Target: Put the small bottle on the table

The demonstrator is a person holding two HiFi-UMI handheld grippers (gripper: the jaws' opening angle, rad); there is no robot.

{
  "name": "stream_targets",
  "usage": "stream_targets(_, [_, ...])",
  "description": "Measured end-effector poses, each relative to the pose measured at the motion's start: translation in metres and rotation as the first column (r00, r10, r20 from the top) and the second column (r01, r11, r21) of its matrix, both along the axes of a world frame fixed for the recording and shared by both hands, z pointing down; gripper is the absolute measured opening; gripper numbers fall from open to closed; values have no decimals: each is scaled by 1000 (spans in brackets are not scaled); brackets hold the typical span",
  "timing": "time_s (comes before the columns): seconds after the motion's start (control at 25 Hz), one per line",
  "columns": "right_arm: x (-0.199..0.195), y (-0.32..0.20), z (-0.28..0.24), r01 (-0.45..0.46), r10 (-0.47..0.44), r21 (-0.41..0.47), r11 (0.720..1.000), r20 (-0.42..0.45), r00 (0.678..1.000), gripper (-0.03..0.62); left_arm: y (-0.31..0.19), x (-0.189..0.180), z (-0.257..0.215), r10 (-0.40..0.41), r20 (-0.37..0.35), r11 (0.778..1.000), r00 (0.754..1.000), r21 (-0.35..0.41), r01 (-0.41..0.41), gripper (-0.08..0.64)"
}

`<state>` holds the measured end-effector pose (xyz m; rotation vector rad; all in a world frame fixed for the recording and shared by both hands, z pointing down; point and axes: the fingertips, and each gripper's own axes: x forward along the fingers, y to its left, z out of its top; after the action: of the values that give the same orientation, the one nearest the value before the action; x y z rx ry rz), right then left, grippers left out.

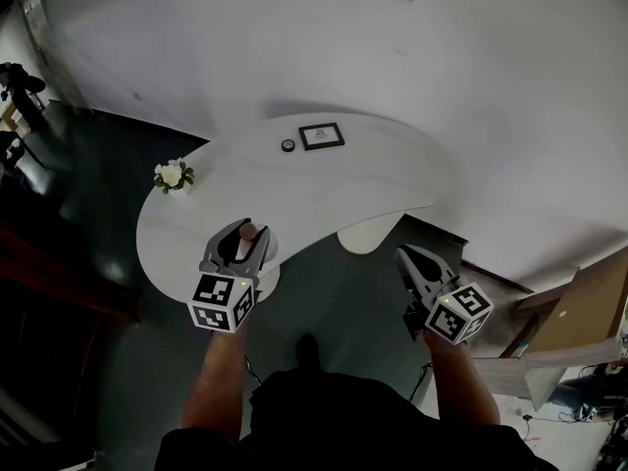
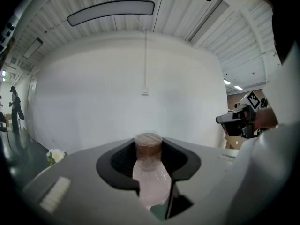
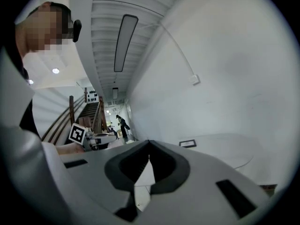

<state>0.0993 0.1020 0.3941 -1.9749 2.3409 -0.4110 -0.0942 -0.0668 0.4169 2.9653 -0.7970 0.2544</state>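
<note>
Left tool clamps the bottle upright above the near edge of the tabletop; right tool is closed, empty, over the floor

Legible text, numbers, brands: none.

1. White cube on the left tool and white cube on the right tool: black-and-white square code patterns only, with no letters or digits.
2. Small black-framed card, lying on the white curved tabletop: print too small to read.
3. Small pale plastic bottle with brownish top: no readable label.
</note>
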Motion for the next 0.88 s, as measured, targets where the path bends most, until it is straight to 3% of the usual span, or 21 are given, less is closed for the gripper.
stream_targets(0.4, [-7,-63,-20,46,-48,59,997,25,999,11,-44,3,-1,-4,-5,1000,1000,-20,3,149])
stream_targets(0.88, [22,-136,-1,127,-131,62,990,80,988,11,-89,19,4,-77,11,997,997,-23,77,149])
